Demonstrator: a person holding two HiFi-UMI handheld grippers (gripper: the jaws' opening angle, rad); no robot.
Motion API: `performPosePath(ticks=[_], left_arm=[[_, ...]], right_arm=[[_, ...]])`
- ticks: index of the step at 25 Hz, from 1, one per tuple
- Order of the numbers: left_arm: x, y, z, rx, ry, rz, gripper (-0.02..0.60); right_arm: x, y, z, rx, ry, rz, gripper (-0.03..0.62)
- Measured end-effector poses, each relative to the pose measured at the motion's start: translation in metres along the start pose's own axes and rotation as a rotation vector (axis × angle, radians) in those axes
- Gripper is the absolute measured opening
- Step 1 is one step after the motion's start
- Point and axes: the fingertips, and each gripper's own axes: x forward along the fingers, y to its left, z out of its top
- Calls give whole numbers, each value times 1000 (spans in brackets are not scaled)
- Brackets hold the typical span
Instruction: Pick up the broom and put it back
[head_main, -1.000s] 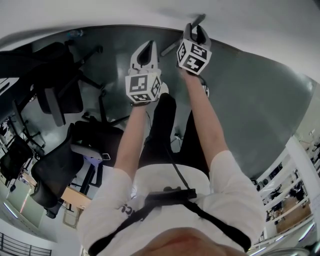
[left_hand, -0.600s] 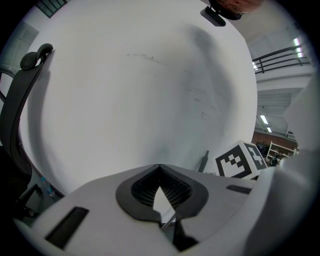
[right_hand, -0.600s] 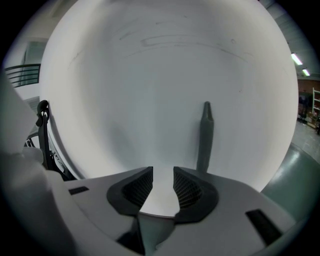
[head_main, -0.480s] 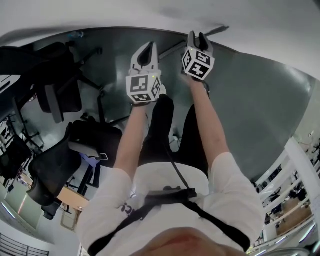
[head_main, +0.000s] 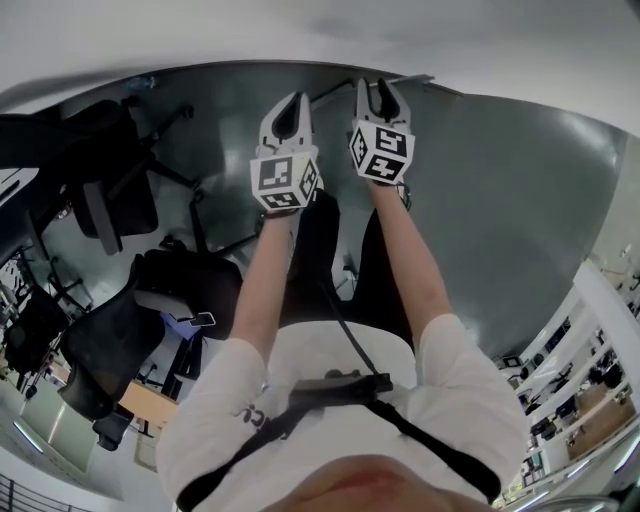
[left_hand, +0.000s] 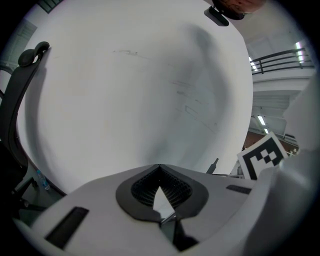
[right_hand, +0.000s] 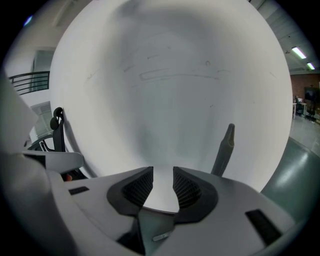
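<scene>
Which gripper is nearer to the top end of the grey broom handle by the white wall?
Right. The broom handle rises just right of the right gripper; the left gripper sits beyond it, farther left.

Head camera looks steeply down my body; left gripper (head_main: 290, 103) and right gripper (head_main: 373, 88) cameras closely face one white wall (left_hand: 140, 90)

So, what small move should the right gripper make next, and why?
Probably slide the right gripper sideways to the broom handle, if that is not yet picked up. The jaws stand apart with only the wall showing between them, and in the right gripper view the broom handle leans just right of them, outside the gap.
</scene>
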Motion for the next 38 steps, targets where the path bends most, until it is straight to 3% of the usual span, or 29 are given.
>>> performPosePath(ticks=[8, 14, 23, 33, 38], left_arm=[[-6, -18, 0, -4, 0, 0, 8], [-22, -32, 9, 7, -7, -6, 8], [-66, -68, 55, 13, -46, -5, 8], [-116, -120, 111, 33, -108, -57, 8], [-148, -147, 150, 53, -126, -48, 8]], right_arm=[[-52, 0, -13, 31, 3, 37, 107], [-87, -1, 3, 32, -26, 42, 107], [-164, -11, 76, 29, -124, 71, 107], [-245, 6, 150, -49, -231, 140, 106], [-287, 13, 183, -74, -284, 167, 105]])
